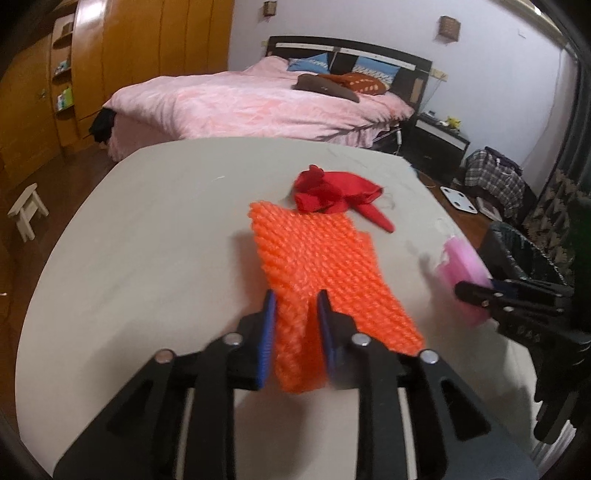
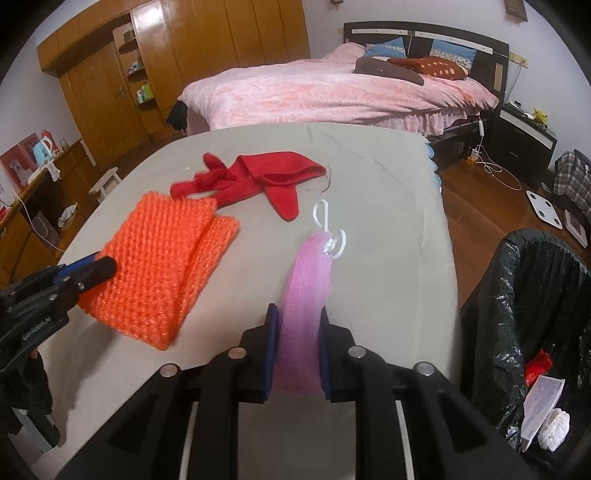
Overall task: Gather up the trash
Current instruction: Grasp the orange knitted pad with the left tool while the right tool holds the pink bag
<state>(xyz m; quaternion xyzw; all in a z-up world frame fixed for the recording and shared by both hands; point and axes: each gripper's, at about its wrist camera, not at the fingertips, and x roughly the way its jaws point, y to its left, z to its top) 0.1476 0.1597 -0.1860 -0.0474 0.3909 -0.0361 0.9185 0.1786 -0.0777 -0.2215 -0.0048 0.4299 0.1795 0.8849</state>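
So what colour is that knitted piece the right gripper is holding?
Pale pink knitted piece, with a white plastic hook at its far end; clearest in the right wrist view.

This is a bedroom in a home. A double bed (image 2: pixel 332 92) with a pink cover and scattered pillows (image 2: pixel 436 66) stands against the far wall under a dark headboard (image 2: pixel 424 35). A tall wooden wardrobe (image 2: pixel 221 48) fills the left side, a dark nightstand (image 2: pixel 524 136) sits beside the bed, and a bathroom scale (image 2: pixel 545 208) lies on the wooden floor (image 2: pixel 476 199).
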